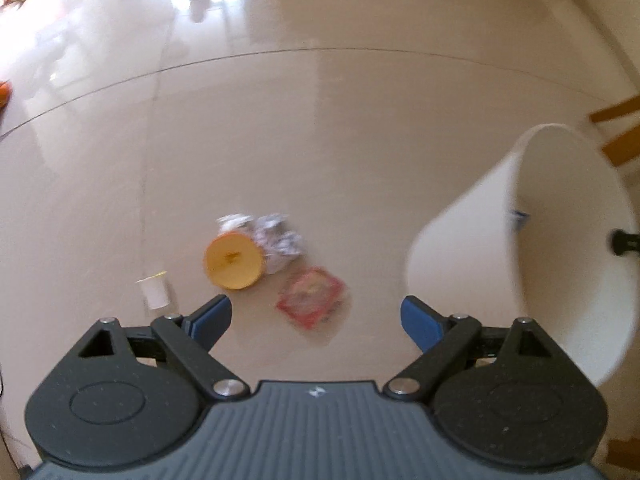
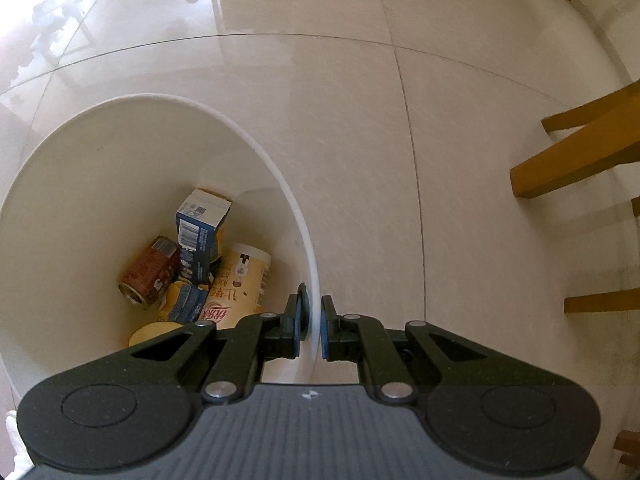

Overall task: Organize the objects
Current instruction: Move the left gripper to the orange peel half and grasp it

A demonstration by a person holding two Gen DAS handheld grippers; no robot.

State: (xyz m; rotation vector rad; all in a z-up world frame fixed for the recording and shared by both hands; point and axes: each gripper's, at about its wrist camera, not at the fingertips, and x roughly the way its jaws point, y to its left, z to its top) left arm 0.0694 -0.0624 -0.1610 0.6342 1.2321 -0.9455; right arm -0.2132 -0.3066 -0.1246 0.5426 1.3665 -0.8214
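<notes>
Nearest the lens in the right wrist view, the right gripper (image 2: 314, 322) is clenched on the thin white rim of the white bin (image 2: 80, 200), one blue pad inside the wall and one outside. Down in the bin lie a brown can (image 2: 148, 274) on its side, a blue carton (image 2: 198, 228) leaning against the wall, a cream cup with red print (image 2: 240, 284) and a smaller crumpled blue-and-yellow pack (image 2: 186, 302). The gripper body cuts off the lowest part of the heap — a yellowish round edge there cannot be identified. Wooden furniture legs (image 2: 576, 160) stand on the tiled floor (image 2: 360, 120) to the right, cropped by the frame.

From the left wrist view, the left gripper (image 1: 316, 320) hangs released, its blue pads wide apart with nothing between them, pointing down at the floor. Below it, all blurred, lie an orange-lidded cup (image 1: 234, 258) on its side, touching a crumpled silvery wrapper (image 1: 280, 242), a red packet (image 1: 312, 298) just beside them, and a small white cup (image 1: 154, 290) off to the left. Print on these is unreadable. The bin's wall fills the right edge — a dark gripper tip shows at its rim.
</notes>
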